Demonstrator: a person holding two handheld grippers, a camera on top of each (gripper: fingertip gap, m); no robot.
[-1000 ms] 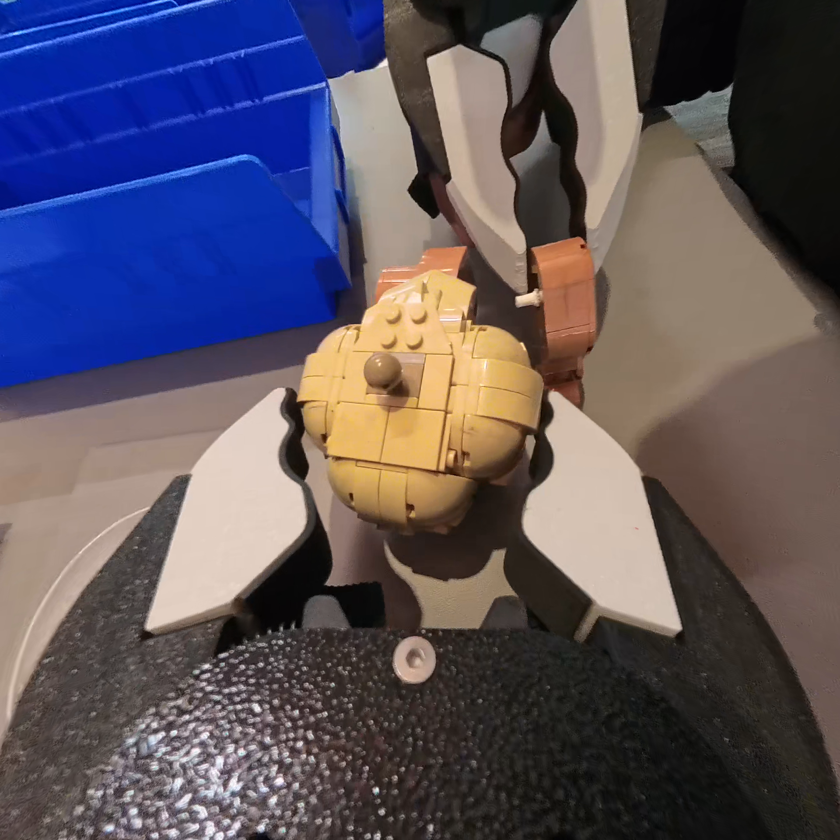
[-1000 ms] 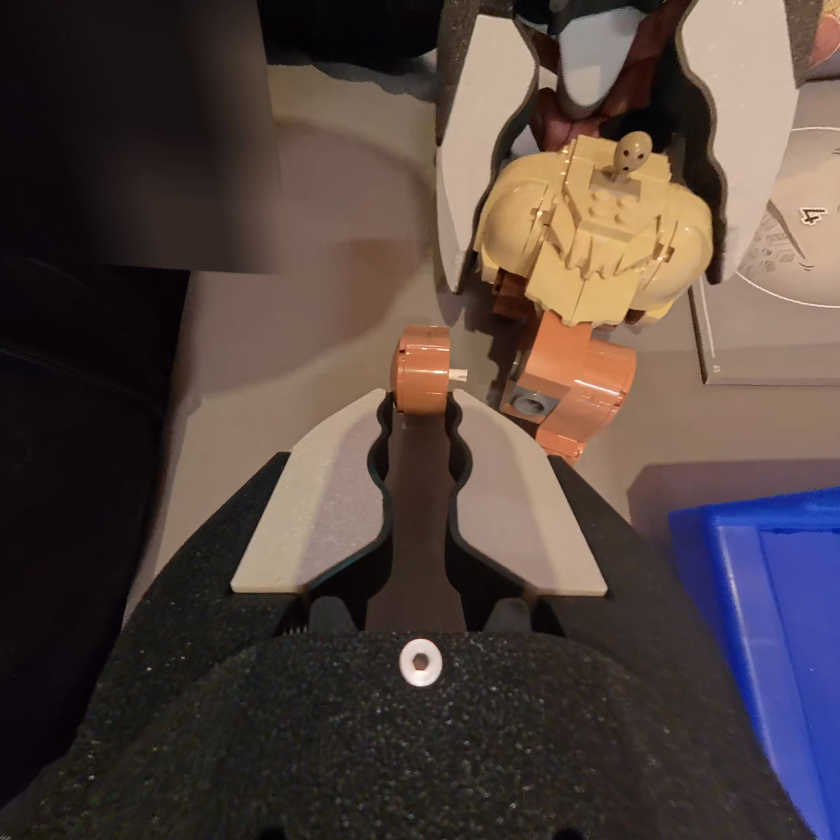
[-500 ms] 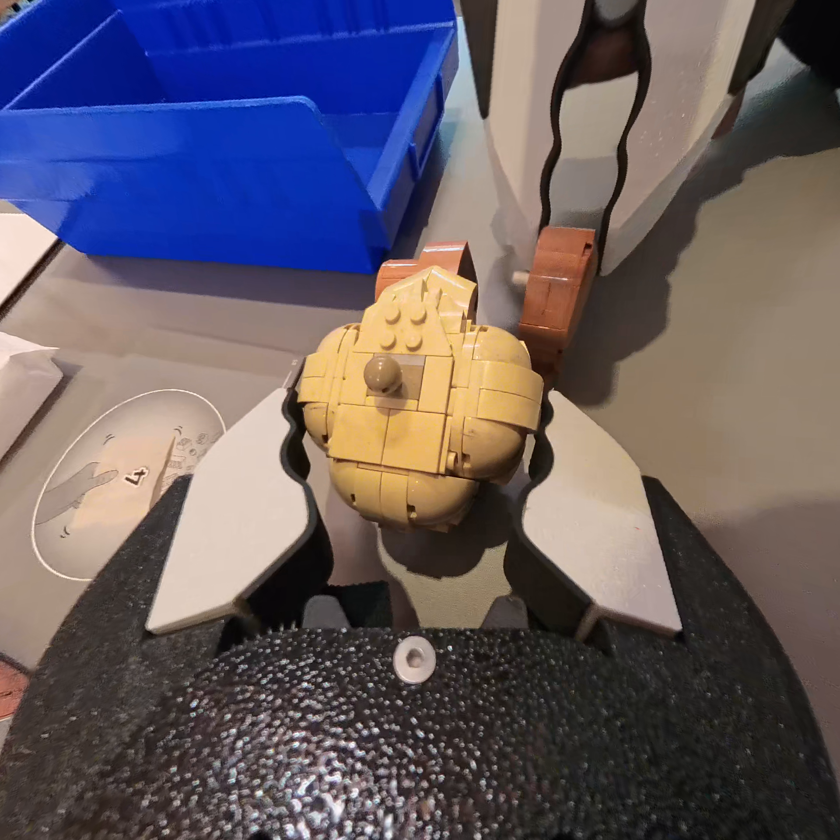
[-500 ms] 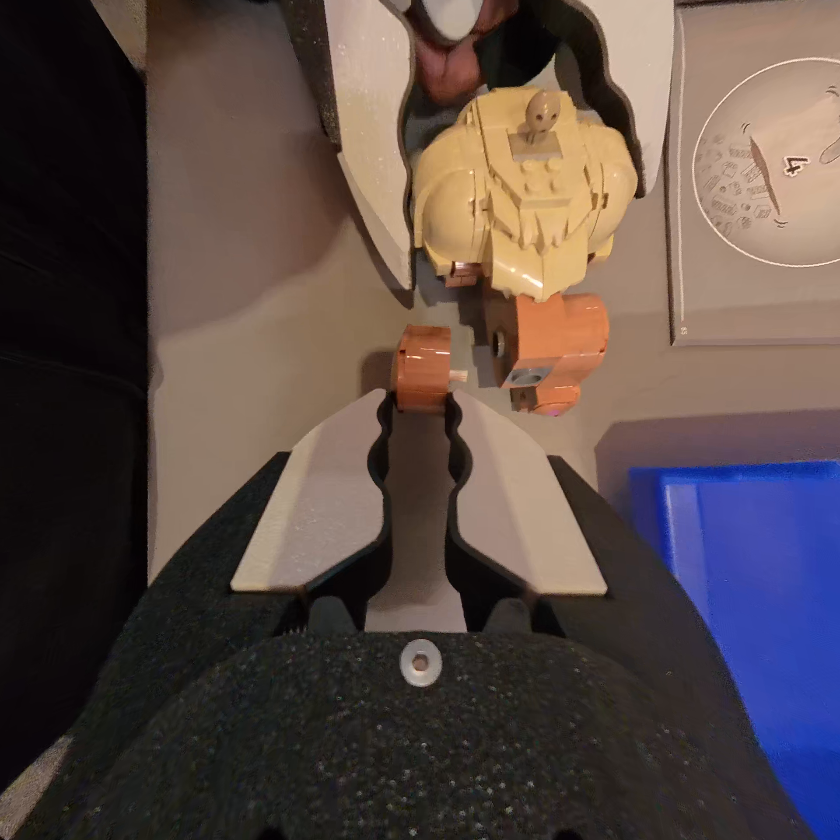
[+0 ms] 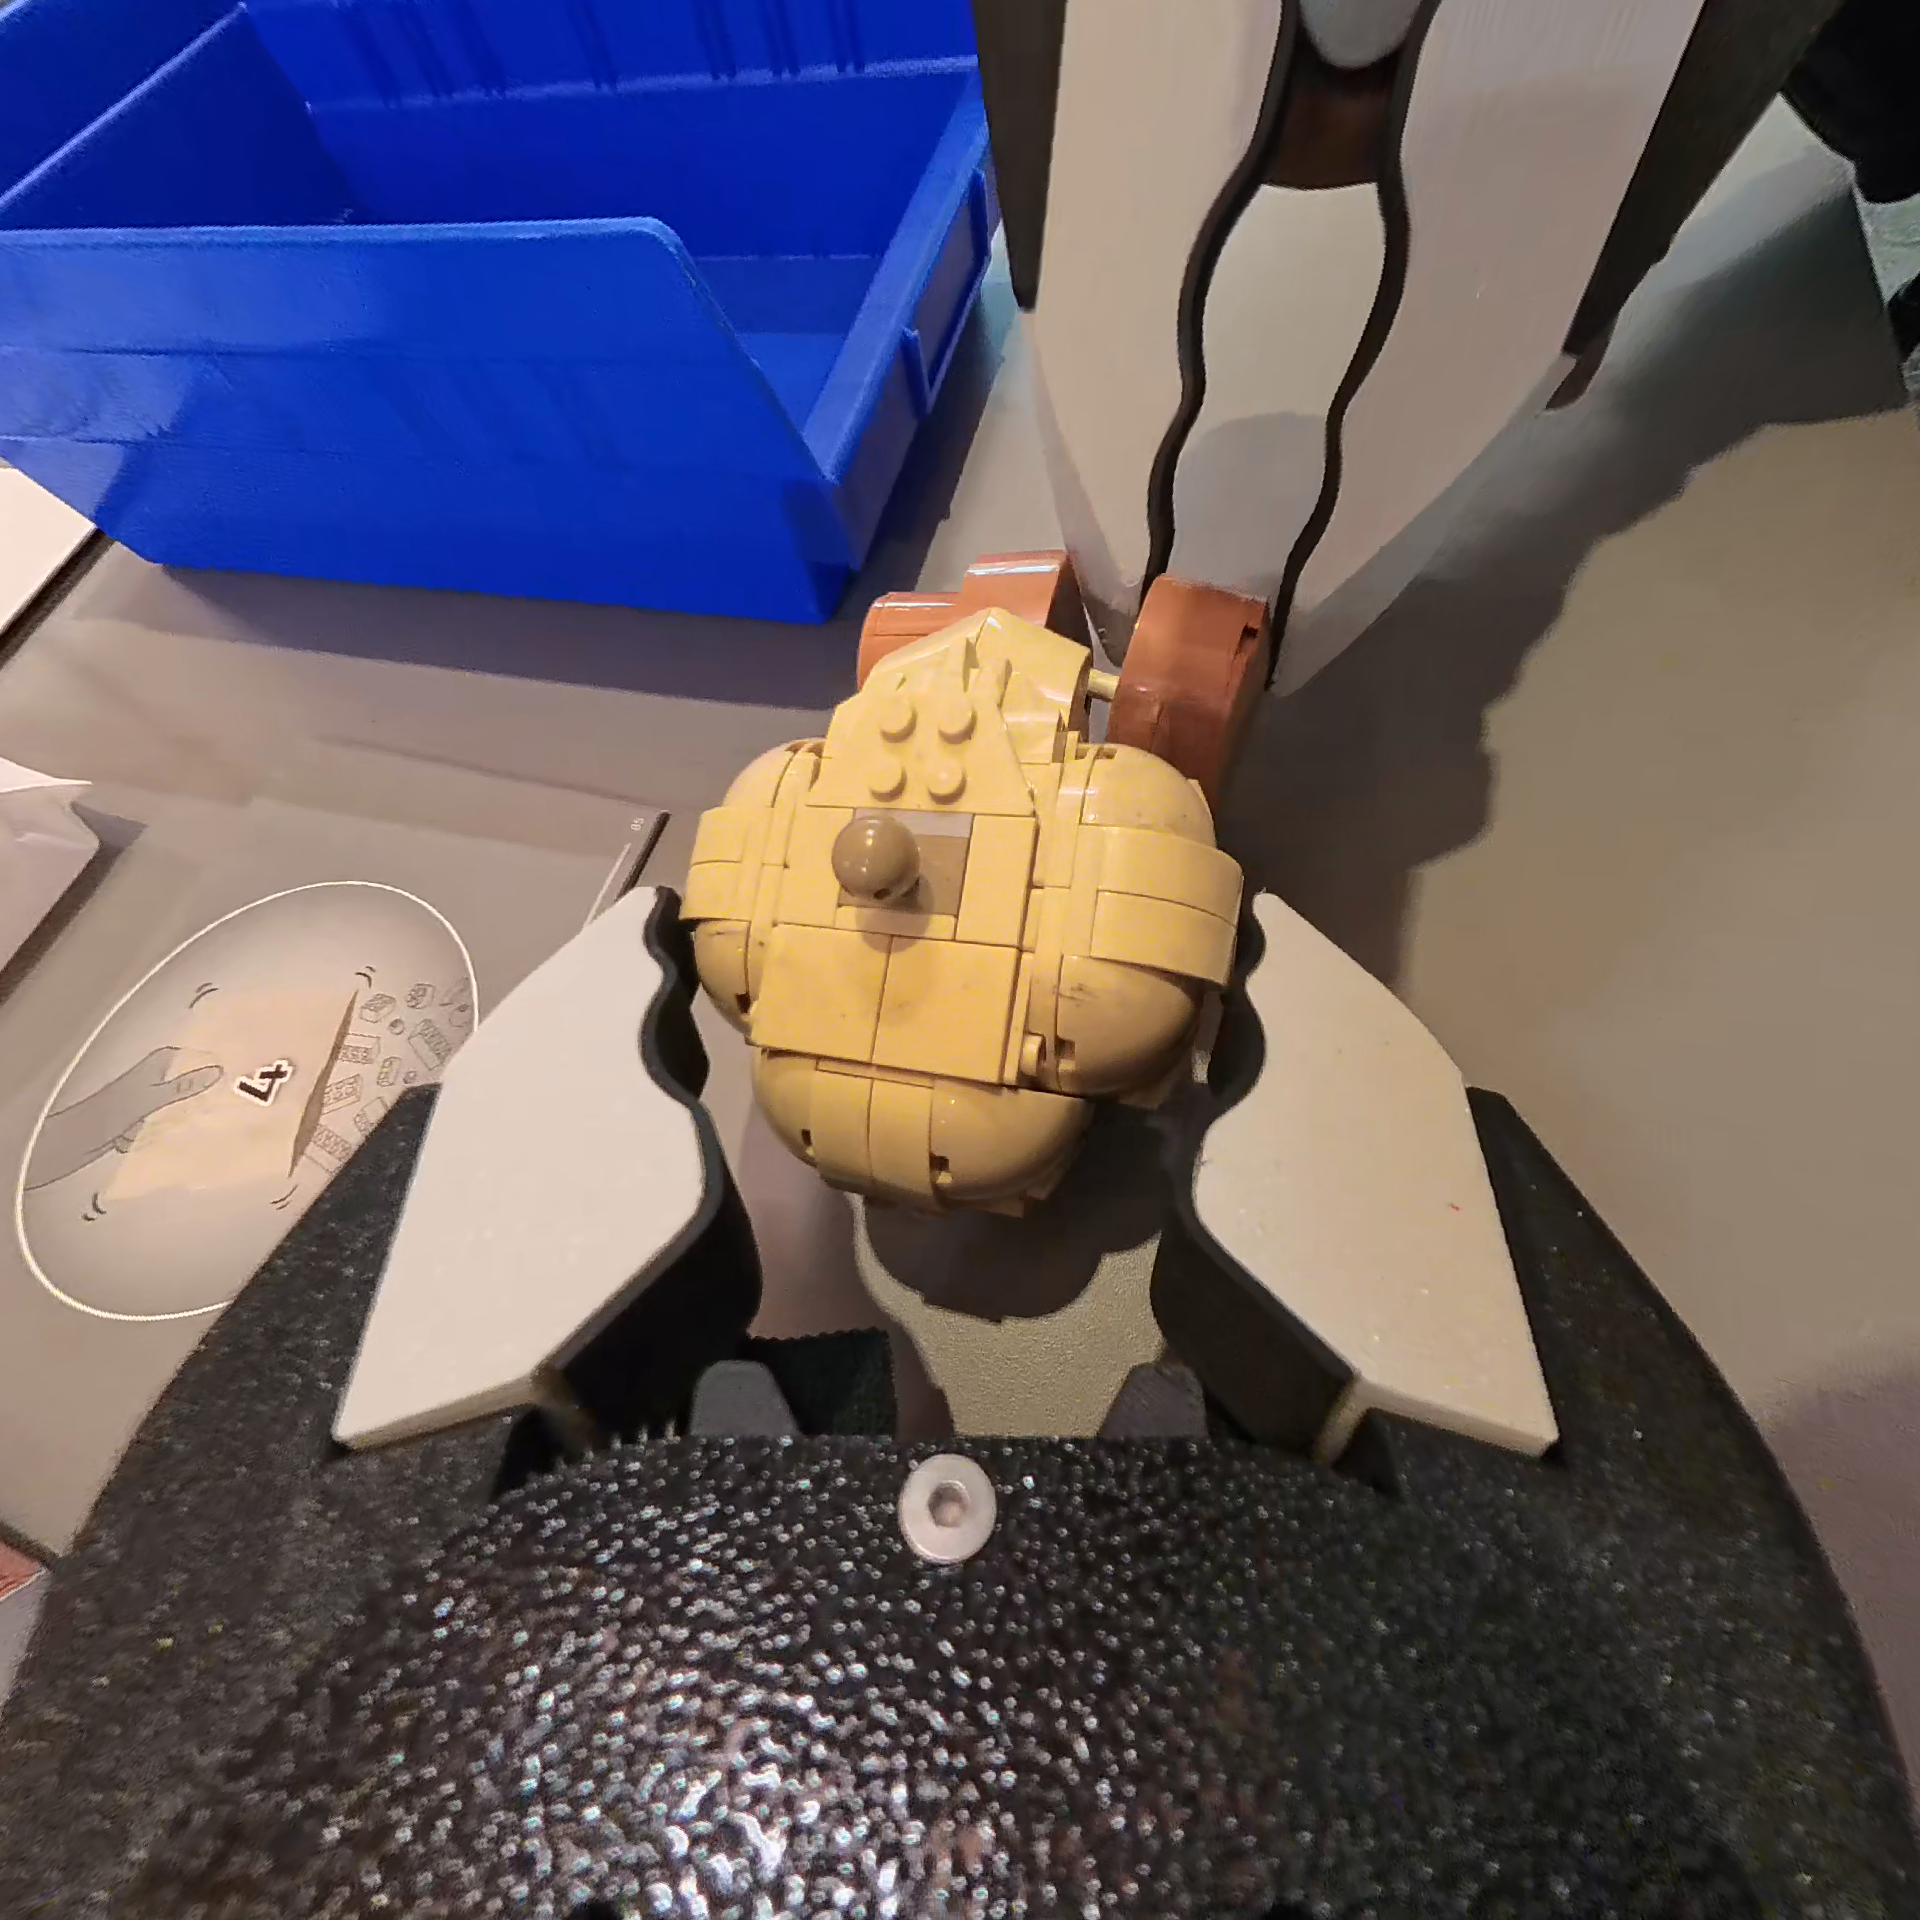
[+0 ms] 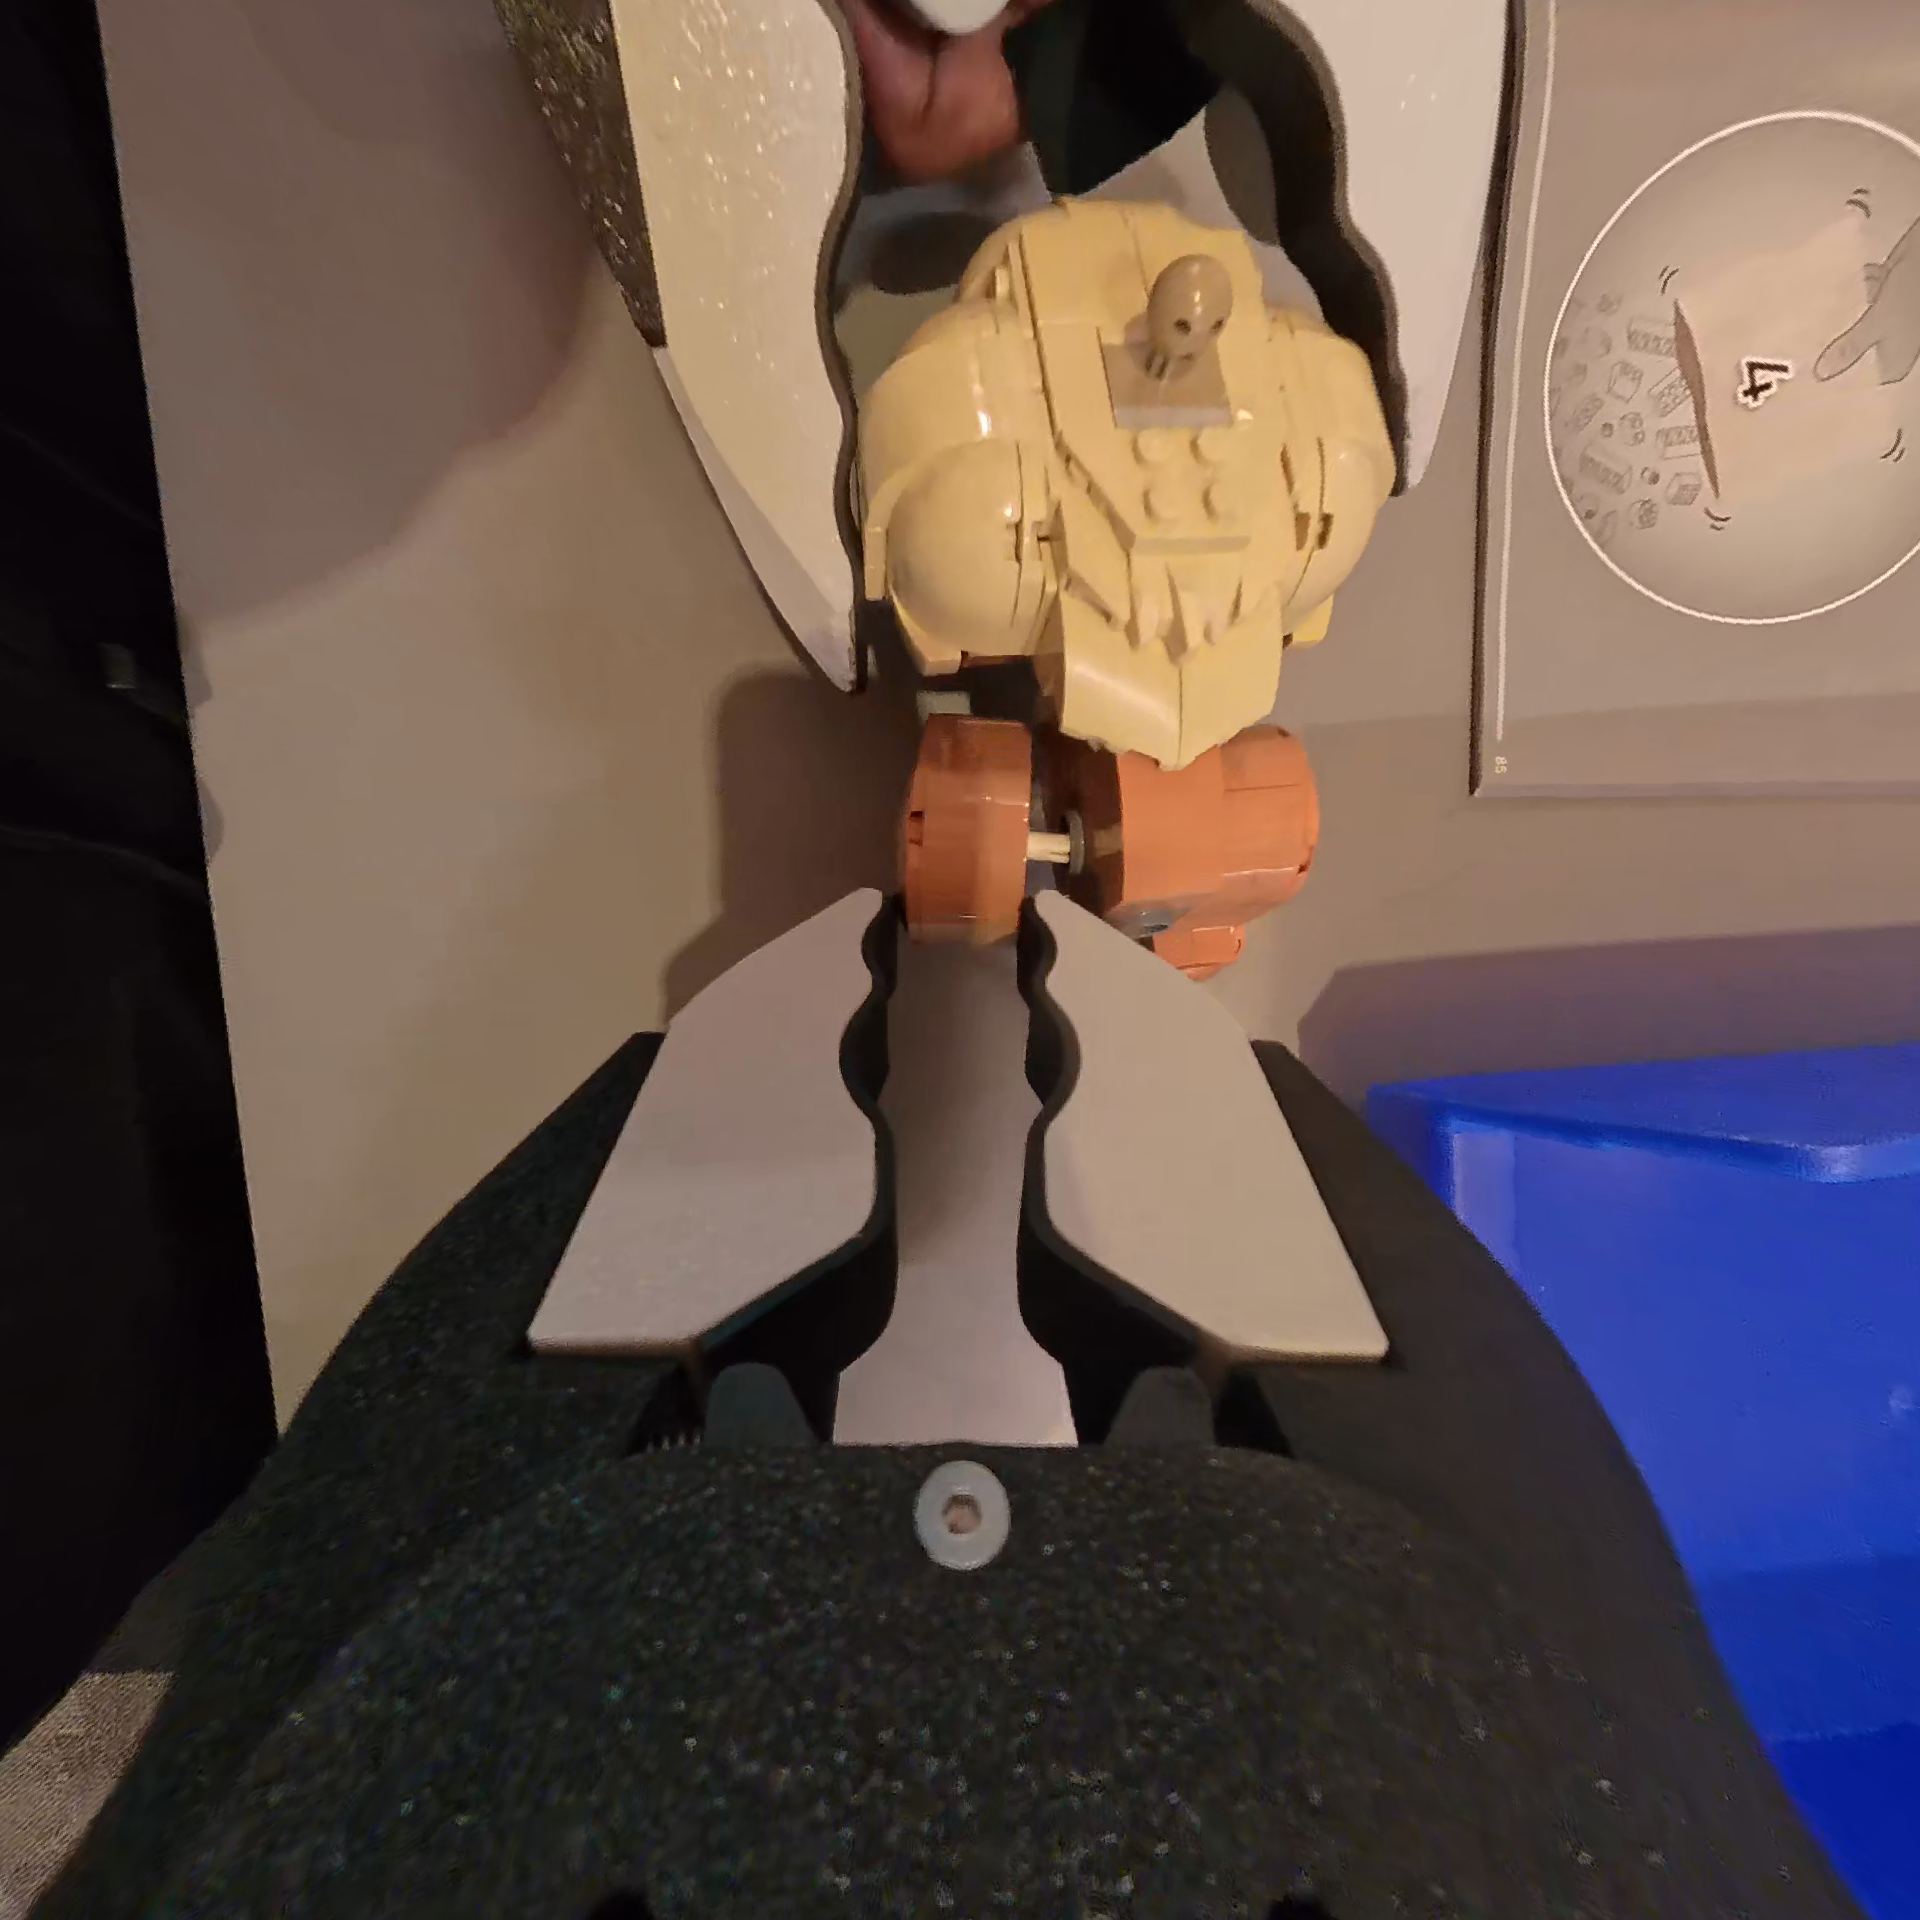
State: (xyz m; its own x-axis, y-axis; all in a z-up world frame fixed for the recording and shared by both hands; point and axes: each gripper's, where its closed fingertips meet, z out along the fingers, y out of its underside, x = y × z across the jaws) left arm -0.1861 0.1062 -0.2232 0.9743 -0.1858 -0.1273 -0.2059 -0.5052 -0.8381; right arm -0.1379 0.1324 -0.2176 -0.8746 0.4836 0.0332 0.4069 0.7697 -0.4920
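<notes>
My left gripper [image 5: 951, 925] is shut on a tan brick-built rounded body [image 5: 956, 966] with a small knob [image 5: 875, 854] on top; both pads press its sides. An orange-brown brick block [image 6: 1216, 831] hangs from its far end. My right gripper [image 6: 956, 914] is shut on a round orange-brown brick piece [image 6: 966, 831] with a pale peg; the peg reaches into the block. In the left wrist view the right gripper [image 5: 1210, 613] comes down from the top with the round piece [image 5: 1195, 675] against the body. In the right wrist view the left gripper's fingers [image 6: 748, 343] flank the tan body [image 6: 1122, 468].
A blue plastic bin [image 5: 499, 343] stands at the far left of the left wrist view; it also shows in the right wrist view [image 6: 1662, 1299] at the right. A grey instruction booklet [image 5: 208, 1081] lies on the grey table [image 5: 1558, 831]. A dark shape [image 6: 83, 831] borders the left. From either gripper's tips it is about 15 centimeters to the dark shape [image 6: 83, 831].
The round orange-brown piece has moved from clear of the block up against it, its peg now in the block. Both grippers kept their grasp and shifted over the table toward the booklet.
</notes>
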